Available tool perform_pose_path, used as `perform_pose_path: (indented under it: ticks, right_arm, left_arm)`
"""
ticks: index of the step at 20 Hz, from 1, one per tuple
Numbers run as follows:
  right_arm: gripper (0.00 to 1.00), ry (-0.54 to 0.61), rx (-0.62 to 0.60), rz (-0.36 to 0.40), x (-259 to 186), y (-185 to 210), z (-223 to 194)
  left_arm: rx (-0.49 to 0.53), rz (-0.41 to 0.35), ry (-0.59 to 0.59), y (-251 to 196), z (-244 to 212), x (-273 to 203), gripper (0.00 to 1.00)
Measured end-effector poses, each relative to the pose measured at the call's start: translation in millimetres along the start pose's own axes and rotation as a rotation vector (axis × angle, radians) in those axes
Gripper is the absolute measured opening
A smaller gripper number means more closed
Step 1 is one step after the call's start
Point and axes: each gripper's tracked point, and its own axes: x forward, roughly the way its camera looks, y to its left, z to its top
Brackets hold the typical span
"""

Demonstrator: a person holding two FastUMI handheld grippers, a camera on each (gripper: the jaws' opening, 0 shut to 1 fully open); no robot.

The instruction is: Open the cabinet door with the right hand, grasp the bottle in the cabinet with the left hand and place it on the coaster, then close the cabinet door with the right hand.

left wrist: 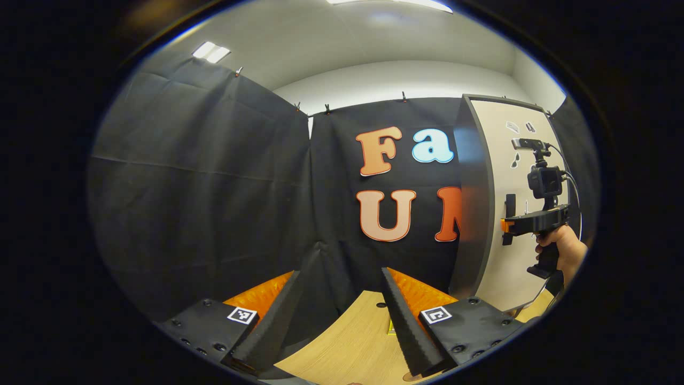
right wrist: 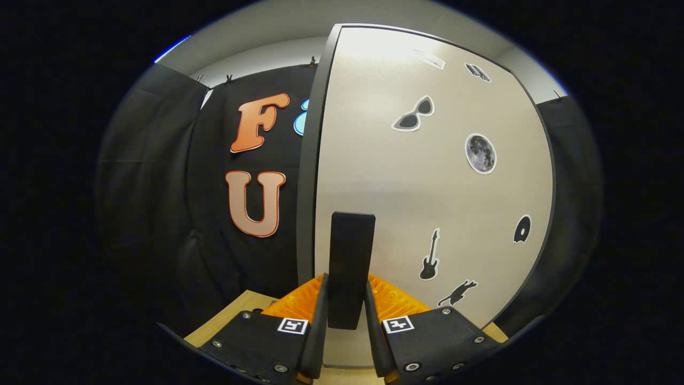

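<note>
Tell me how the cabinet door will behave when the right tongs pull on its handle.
The cabinet door looks like a flat rigid panel, so it should swing without flexing. The handle is a straight bar between the right tongs, likely giving firm grip. Its smooth face suggests little friction elsewhere.

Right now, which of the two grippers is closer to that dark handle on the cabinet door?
The right gripper: its fingers sit either side of the door handle. The left gripper hangs open over the wooden table, off to the cabinet's side.
</note>
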Motion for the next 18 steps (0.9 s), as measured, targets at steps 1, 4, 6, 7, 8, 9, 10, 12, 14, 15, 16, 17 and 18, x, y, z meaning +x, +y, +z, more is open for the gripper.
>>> perform_pose_path:
  ticks: [1,4,6,7,8,9,10,12,14,15,16,17,18]
  right_arm:
    - [0.34,0.010,0.013,0.004,0,0,-1]
    - [0.27,0.037,0.038,0.034,-2,-1,-2]
    - [0.24,0.042,0.046,0.058,-6,0,-2]
    - [0.23,0.043,0.046,0.071,-9,0,-2]
    - [0.23,0.043,0.047,0.085,-12,1,-1]
    - [0.23,0.041,0.054,0.100,-18,2,-1]
    - [0.23,0.039,0.061,0.118,-27,3,0]
    - [0.23,0.040,0.063,0.156,-54,1,-4]
    - [0.23,0.042,0.067,0.197,-89,-8,-10]
    - [0.23,0.043,0.067,0.212,-101,-13,-11]
    - [0.23,0.047,0.064,0.224,-112,-17,-13]
    - [0.24,0.047,0.064,0.235,-122,-21,-14]
    - [0.23,0.047,0.061,0.247,-132,-25,-16]
  left_arm:
    - [-0.001,-0.006,0.001,-2,0,0,1.00]
    - [-0.008,-0.019,0.011,-4,-6,-1,1.00]
    - [-0.017,-0.026,0.020,-8,-10,2,0.96]
    - [-0.021,-0.033,0.023,-12,-11,6,0.96]
    - [-0.025,-0.043,0.026,-19,-13,11,0.92]
    - [-0.028,-0.056,0.029,-25,-14,15,0.96]
    - [-0.028,-0.069,0.031,-33,-15,17,0.96]
    - [-0.024,-0.100,0.036,-50,-14,17,0.96]
    - [-0.025,-0.147,0.036,-72,-17,17,0.96]
    - [-0.018,-0.166,0.032,-83,-17,17,0.92]
    - [-0.003,-0.173,0.028,-91,-18,19,0.92]
    - [0.005,-0.182,0.032,-97,-20,21,0.96]
    - [0.007,-0.196,0.036,-107,-23,23,1.00]
